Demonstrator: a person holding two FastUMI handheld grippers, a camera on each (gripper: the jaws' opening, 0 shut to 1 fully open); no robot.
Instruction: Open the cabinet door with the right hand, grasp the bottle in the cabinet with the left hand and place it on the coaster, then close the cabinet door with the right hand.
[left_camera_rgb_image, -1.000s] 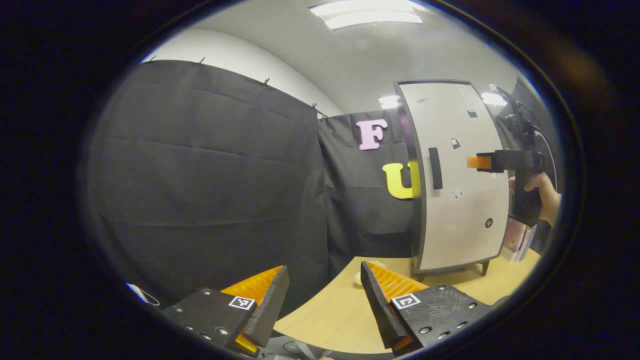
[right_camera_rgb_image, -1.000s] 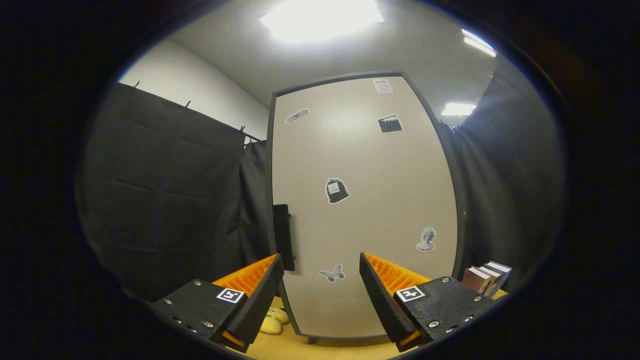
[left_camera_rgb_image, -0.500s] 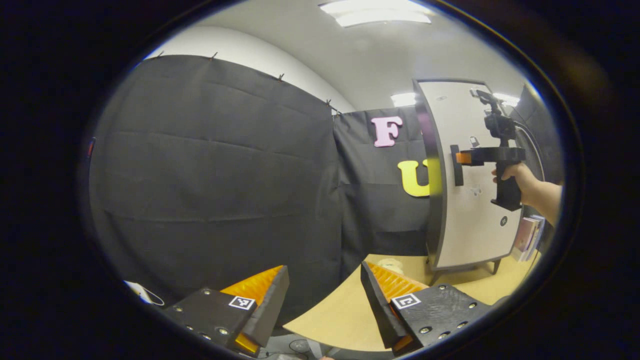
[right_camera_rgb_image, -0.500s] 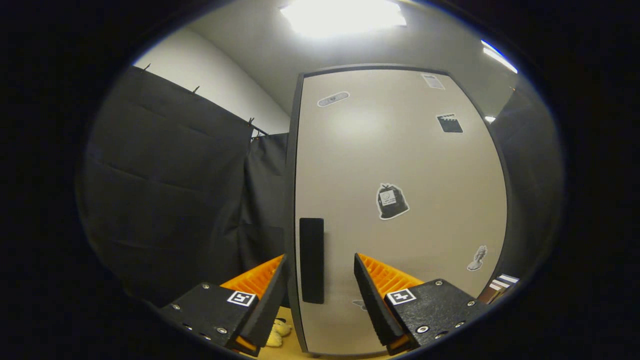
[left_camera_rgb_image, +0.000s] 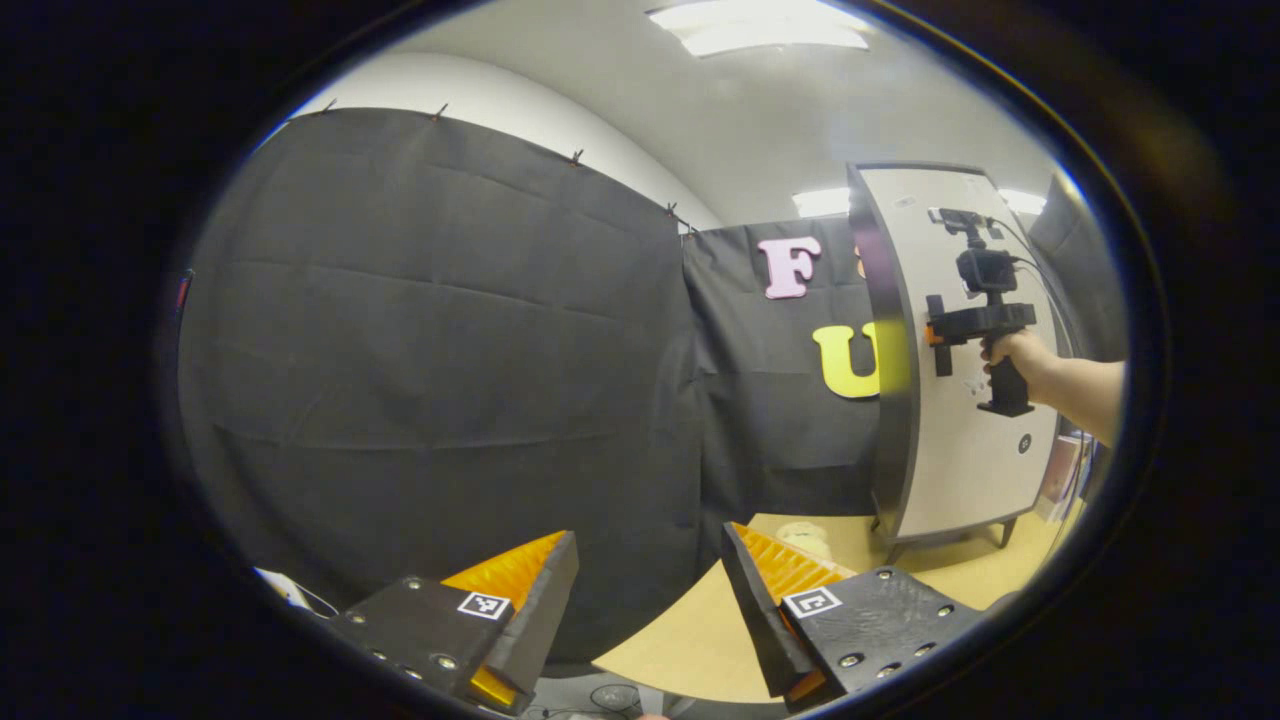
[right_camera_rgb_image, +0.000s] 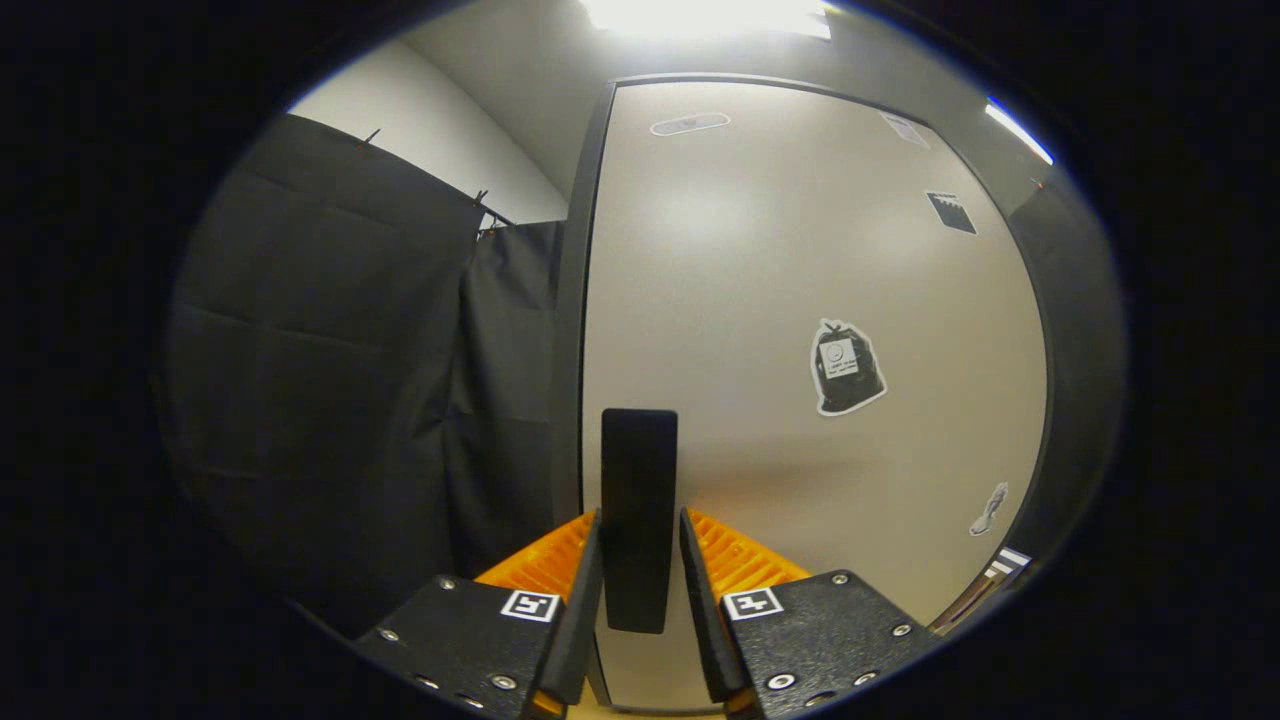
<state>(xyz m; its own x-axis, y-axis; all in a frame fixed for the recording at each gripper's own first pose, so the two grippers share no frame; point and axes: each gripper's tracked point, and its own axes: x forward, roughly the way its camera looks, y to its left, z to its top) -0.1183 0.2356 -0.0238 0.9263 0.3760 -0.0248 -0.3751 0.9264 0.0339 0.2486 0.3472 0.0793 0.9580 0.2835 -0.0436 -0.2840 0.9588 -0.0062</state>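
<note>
The cabinet (right_camera_rgb_image: 800, 300) is the biggest thing here, a tall pale-fronted box on short legs standing on the wooden table (left_camera_rgb_image: 700, 630); its door (left_camera_rgb_image: 975, 450) looks flat and rigid, and I would expect it to swing stiffly on a hinge along the far edge rather than flex; it appears shut, with no gap showing at the handle side. The dark upright handle (right_camera_rgb_image: 638, 500) near the door's left edge is the sensible place to take hold — a narrow, hard bar, likely smooth, so a firm pinch across its lower half should keep it from slipping during the pull. The right gripper (right_camera_rgb_image: 640, 590) has its fingers drawn narrow on either side of that bar, just beside it or touching; whether both actually press on it I cannot tell. In the left gripper view the same gripper, held in a hand (left_camera_rgb_image: 1012, 352), meets the handle at mid-height. The left gripper (left_camera_rgb_image: 648, 590) hangs well apart from the cabinet over the table's near edge, fingers spread wide and holding nothing. The bottle is presumably inside, behind the closed door — its weight, material and grip cannot be judged; the coaster is not made out either; a small pale object (left_camera_rgb_image: 805, 538) on the table by the cabinet's foot is too blurred to identify.
</note>
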